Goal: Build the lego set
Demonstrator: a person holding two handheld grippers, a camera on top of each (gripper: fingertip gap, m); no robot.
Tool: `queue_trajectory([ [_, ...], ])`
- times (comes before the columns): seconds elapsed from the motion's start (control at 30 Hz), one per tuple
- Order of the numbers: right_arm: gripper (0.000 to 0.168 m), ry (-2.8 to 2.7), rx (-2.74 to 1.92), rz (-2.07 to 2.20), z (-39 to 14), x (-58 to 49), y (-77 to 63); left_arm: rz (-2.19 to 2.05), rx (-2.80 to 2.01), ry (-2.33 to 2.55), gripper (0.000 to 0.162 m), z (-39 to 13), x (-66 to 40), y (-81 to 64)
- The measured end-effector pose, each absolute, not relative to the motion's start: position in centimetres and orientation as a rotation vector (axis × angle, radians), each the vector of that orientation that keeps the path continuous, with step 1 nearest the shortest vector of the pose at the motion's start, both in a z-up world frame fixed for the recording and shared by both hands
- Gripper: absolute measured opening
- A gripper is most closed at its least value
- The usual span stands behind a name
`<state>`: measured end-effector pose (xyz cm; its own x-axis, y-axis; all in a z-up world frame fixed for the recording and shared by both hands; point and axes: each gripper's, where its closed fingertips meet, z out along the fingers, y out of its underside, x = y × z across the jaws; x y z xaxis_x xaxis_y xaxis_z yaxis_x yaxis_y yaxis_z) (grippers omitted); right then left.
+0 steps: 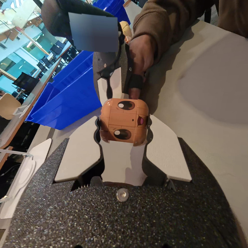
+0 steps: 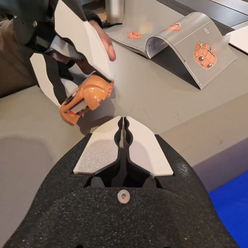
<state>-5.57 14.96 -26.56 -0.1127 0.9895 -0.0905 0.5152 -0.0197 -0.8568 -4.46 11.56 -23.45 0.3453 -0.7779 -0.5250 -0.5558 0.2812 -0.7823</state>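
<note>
My left gripper (image 1: 124,121) is shut on a tan lego head (image 1: 124,121) with two dark eyes and an open mouth, held above the white table (image 1: 201,94), face toward the camera and turned sideways. In the right wrist view the same head (image 2: 88,99) hangs tilted between the left gripper's white fingers (image 2: 44,77), its open underside showing coloured bricks. My right gripper (image 2: 123,118) is shut and empty, just below and right of the head. In the left wrist view the right gripper (image 1: 109,85) sits behind the head, held by a hand.
An open instruction booklet (image 2: 187,44) with pictures of the head lies on the table at the back right. Blue bins (image 1: 69,102) stand along the table's left side, and a blue patch (image 2: 233,209) shows at lower right. A person's brown sleeve (image 1: 167,26) reaches in. Some 5 cm of space lies between my two pairs of fingers.
</note>
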Motion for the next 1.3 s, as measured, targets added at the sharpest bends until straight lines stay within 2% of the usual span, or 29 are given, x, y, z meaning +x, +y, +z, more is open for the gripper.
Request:
queue_trajectory([
  [0.17,0.002,-1.681,-1.578,1.049,-26.6,-5.6,14.9,-0.251,-1.396,1.305,0.068,-23.4,-4.5,11.6],
  [0.57,0.002,-1.686,-1.583,1.049,-26.6,-5.5,14.9,-0.37,-1.256,1.116,0.067,-19.2,-5.0,11.3],
  [1.3,0.002,-1.687,-1.586,1.048,-26.6,-5.5,14.9,-0.356,-1.208,1.099,0.067,-18.4,-5.2,11.0],
])
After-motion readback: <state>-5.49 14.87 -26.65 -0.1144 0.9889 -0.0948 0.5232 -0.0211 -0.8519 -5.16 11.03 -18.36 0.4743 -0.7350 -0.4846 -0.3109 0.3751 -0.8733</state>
